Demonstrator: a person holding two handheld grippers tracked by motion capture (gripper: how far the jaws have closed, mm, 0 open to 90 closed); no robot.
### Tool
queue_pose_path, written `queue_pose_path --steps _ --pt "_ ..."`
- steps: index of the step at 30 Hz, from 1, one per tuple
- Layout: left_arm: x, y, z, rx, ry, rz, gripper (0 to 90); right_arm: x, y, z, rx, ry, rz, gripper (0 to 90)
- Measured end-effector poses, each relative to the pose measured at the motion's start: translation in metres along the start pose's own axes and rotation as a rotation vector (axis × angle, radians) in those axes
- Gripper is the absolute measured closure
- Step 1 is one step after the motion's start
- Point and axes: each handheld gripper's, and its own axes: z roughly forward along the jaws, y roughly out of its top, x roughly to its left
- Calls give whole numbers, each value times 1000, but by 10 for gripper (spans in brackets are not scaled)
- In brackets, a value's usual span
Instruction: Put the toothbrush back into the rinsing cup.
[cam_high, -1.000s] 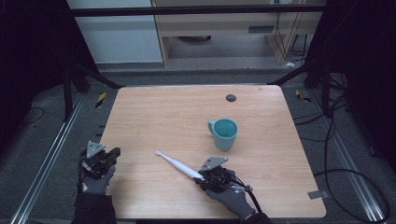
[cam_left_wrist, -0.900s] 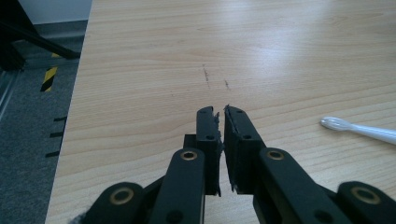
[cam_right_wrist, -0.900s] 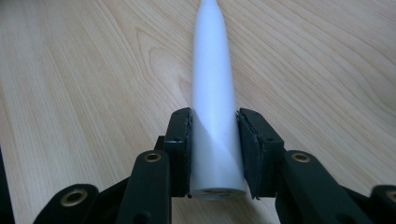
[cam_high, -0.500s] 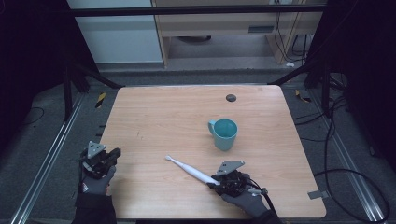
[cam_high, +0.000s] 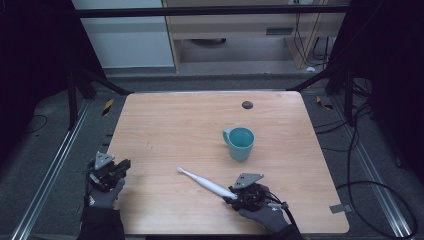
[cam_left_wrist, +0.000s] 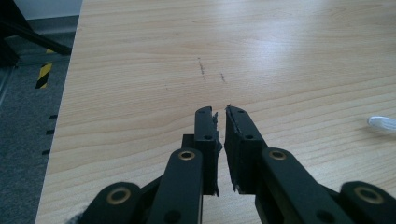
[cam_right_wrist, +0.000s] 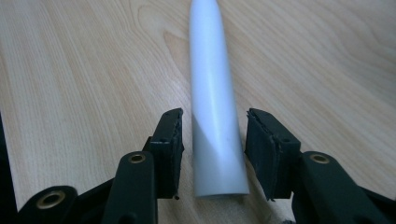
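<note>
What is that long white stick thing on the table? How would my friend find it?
Start at the wooden table and find the teal mug near its middle. Come toward the near edge from the mug to the right gripper: the white toothbrush lies flat there, its thick handle end between the open fingers. It is the only long, thin, white thing on the table.

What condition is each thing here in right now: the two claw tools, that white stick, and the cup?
Left gripper: shut, holding nothing, near the table's left edge.
Right gripper: open, jaws on either side of the white stick's thick end, gaps on both sides.
White stick: lying flat on the table.
Teal cup: upright, looks empty.
</note>
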Motion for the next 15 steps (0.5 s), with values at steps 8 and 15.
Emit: queue_pose_path --steps 8,15 --pt "0 0 1 3 -3 1 807 -4 12 -16 -98 -8 29 472" --pt "-1 0 3 14 -14 0 783 -11 30 -30 -121 -39 79 459"
